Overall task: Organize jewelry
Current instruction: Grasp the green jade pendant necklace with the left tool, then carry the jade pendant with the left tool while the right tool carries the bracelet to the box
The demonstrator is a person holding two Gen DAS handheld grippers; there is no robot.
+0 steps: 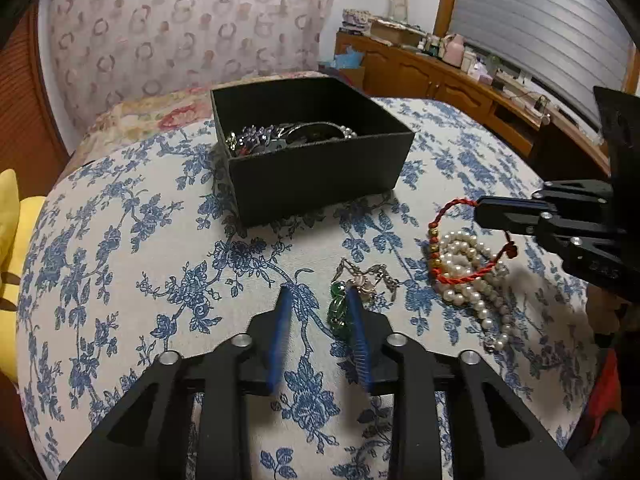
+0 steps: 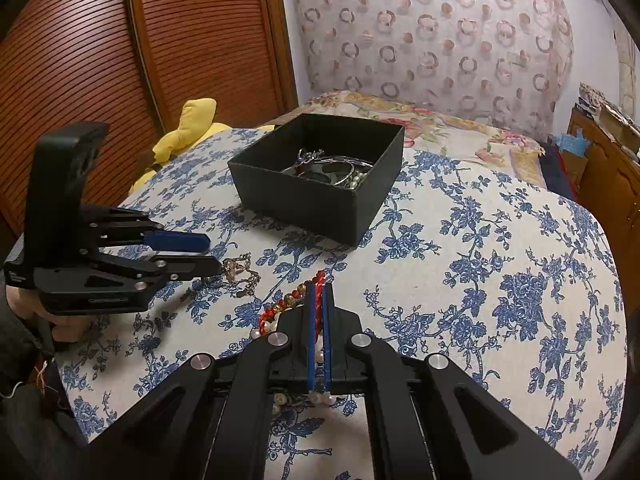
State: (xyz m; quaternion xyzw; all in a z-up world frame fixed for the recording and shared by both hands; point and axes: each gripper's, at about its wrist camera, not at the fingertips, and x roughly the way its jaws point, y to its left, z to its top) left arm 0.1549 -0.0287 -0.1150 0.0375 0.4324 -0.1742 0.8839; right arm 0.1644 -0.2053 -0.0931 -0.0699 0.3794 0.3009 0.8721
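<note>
**Jewelry sorting: one piece gripped, three loose pieces outside the box**

Container. An open black box [image 1: 316,168] stands on a blue-flowered cloth [image 1: 160,264] spread over a bed. It holds a tangle of silver-toned metal pieces [image 2: 328,164] and a short run of pearls; the individual items cannot be separated by eye.

Loose items. A red cord bracelet [image 1: 464,240] with gold and red beads lies partly across a pearl necklace [image 1: 476,280], to the right of the box front. A green-stone pendant [image 1: 339,308] on a thin chain lies just left of the pearls.

Right gripper [image 2: 319,286]. It reaches in low from the near edge, jaws nearly closed and pinching the red cord between the blue pads. From the left wrist view its tip meets the upper loop of the bracelet, which is raised off the cloth there.

Left gripper [image 1: 318,294]. It is held low and level over the cloth, jaws open and holding nothing. Its right pad sits just beside the green stones, partly covering them.

Limits. The pearls under the right gripper are mostly hidden in its own view. The chain's clasp and the pendant's setting are too small to make out.
</note>
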